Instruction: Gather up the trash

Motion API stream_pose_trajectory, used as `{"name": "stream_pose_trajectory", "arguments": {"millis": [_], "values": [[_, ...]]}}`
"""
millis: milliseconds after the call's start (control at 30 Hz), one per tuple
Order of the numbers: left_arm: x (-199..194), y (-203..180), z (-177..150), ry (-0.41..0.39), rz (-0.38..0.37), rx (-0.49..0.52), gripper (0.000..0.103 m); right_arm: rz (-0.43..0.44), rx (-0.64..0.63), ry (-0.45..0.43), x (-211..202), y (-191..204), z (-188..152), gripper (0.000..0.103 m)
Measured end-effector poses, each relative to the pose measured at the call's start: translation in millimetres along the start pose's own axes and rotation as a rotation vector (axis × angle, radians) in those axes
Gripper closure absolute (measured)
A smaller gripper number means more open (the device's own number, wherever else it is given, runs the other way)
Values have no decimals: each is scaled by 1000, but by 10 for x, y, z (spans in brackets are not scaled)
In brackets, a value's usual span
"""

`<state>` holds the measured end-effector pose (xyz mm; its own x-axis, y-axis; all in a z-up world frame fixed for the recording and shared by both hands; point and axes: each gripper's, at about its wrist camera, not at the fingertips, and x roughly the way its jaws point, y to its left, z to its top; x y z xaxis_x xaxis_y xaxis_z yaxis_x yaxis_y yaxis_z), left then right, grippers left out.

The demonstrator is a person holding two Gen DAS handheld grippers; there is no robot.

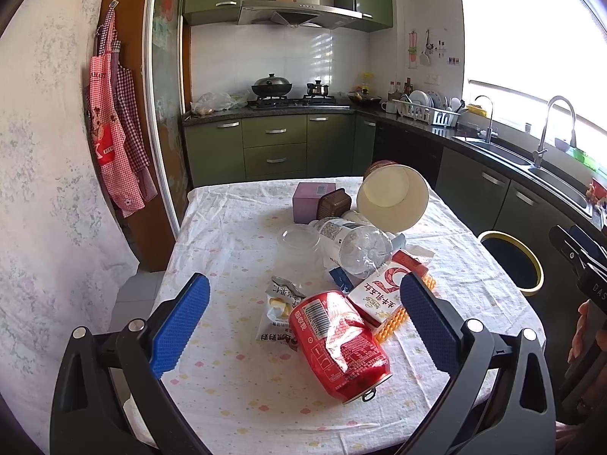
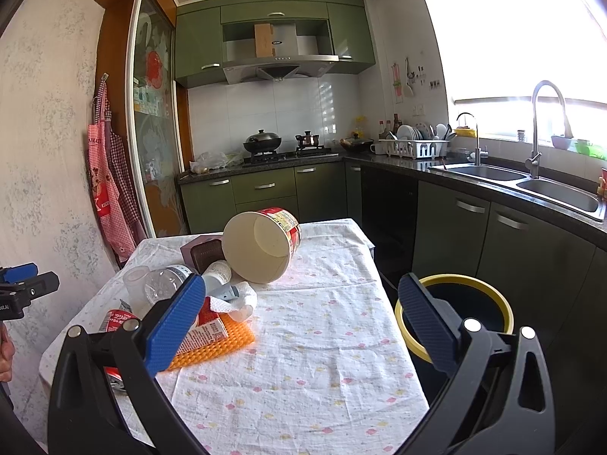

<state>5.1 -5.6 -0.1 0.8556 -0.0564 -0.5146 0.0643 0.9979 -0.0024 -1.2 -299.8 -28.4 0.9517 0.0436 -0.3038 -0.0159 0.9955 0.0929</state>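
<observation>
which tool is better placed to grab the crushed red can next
Left. The left tool is open with the crushed red can lying between its fingers; the right tool is open over bare tablecloth beside the bin.

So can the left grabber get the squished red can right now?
Probably yes. The left gripper is open, and the red can lies on the table right between its fingers with nothing on top of it.

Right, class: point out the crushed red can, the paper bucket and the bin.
crushed red can (image 1: 339,345), left wrist view, dented side.
paper bucket (image 2: 261,244), right wrist view, pale inside wall.
bin (image 2: 489,284), right wrist view, yellow rim.
</observation>
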Motion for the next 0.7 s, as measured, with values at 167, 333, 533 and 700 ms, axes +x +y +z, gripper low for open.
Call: {"name": "stream_pose_trajectory", "arguments": {"millis": [167, 333, 533, 700], "values": [[3, -7, 1, 1, -1, 2, 4, -1, 1, 0, 0, -2, 1, 6], [18, -16, 0, 0, 1, 3, 4, 0, 1, 1, -1, -4, 3, 6], [23, -17, -5, 2, 1, 4, 4, 1, 2, 2, 3, -8, 4, 6], [56, 13, -7, 16, 13, -7, 4, 1, 3, 2, 8, -10, 2, 6]]}}
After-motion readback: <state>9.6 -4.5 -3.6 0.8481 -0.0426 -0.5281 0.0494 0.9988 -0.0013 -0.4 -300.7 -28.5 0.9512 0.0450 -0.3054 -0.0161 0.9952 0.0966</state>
